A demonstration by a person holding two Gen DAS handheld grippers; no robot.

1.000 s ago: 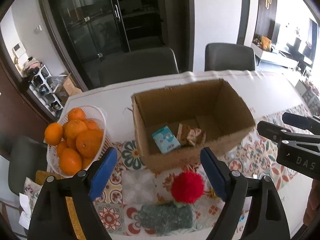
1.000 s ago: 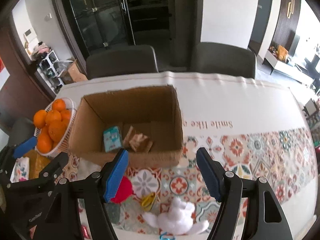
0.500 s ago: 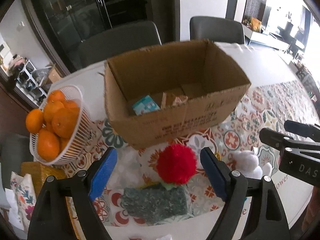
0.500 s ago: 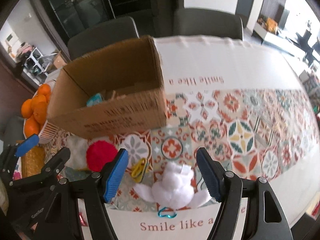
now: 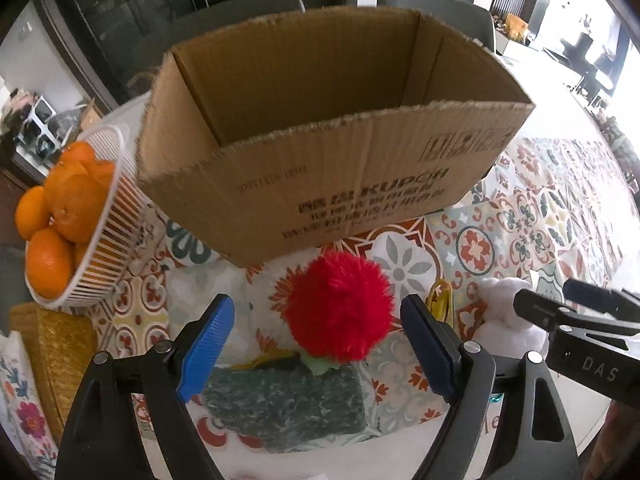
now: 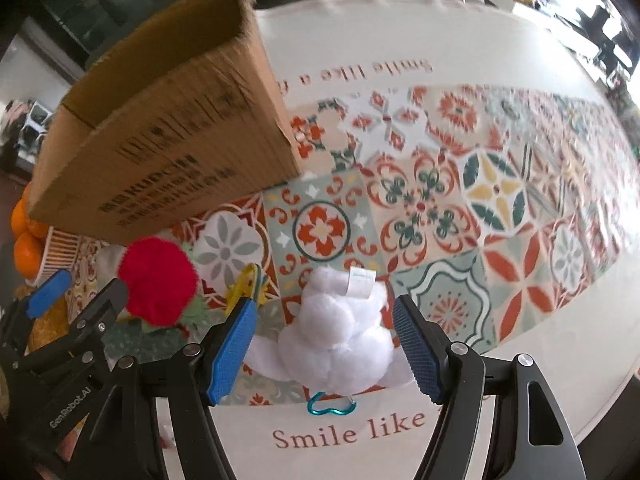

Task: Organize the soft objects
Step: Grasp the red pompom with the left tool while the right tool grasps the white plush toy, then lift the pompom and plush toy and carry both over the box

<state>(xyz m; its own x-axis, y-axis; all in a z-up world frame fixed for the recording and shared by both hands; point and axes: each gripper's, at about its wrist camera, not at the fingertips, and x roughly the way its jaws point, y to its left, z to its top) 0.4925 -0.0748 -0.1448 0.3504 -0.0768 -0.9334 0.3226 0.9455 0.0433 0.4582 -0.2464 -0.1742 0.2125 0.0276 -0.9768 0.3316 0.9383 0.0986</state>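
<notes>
Red pompom (image 5: pixel 339 307) between wide left claw (image 5: pixel 316 344) pads, white plush toy (image 6: pixel 336 340) between wide right claw (image 6: pixel 322 346) pads, neither pinched.

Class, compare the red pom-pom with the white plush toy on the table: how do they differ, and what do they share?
The red pom-pom is one round ball; the white plush toy is several lumps joined together. The pom-pom lies between the left gripper fingers, the plush between the right gripper fingers. Only the plush shows a white label. Both are fluffy, lie on the patterned cloth, and are not yet gripped.
</notes>
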